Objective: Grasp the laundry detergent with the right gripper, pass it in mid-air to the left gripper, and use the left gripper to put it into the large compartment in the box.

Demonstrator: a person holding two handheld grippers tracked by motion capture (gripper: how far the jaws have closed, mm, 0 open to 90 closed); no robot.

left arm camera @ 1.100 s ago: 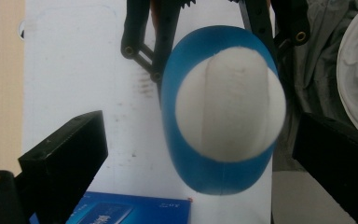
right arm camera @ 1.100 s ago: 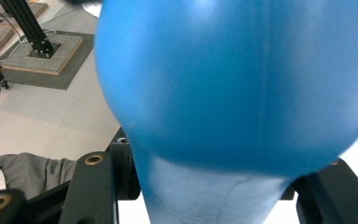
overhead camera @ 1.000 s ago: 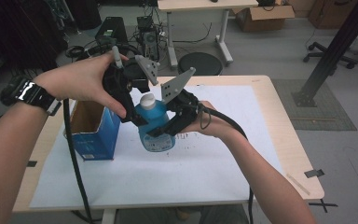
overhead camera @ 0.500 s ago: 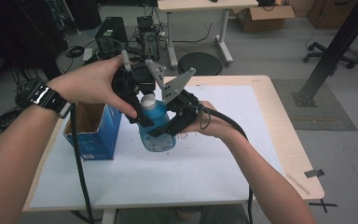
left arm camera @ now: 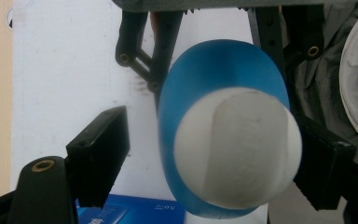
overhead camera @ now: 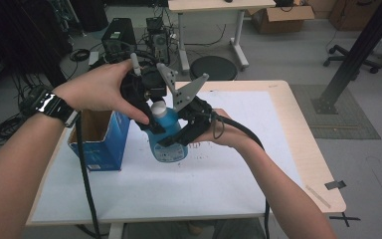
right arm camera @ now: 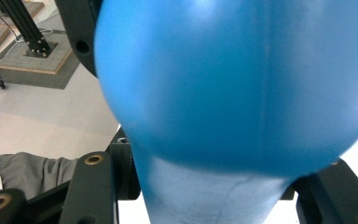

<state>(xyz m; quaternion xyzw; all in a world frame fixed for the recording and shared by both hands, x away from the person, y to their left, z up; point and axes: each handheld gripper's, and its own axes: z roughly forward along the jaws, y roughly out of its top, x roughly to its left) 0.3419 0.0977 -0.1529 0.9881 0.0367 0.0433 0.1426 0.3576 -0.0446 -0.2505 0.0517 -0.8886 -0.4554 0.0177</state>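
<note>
While the right gripper (overhead camera: 171, 141) clamps the blue bottle (overhead camera: 165, 137) by its body above the table (overhead camera: 298, 134), the left gripper (overhead camera: 149, 117) spreads its jaws around the white cap (left arm camera: 237, 147). Left of them stands an open blue box (overhead camera: 99, 137), contents hidden.

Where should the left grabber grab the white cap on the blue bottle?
Probably by the white cap's round sides, coming down from above. The blue bottle stands upright, gripped at its body by the right gripper, so the cap faces up between the left gripper's open jaws.
</note>
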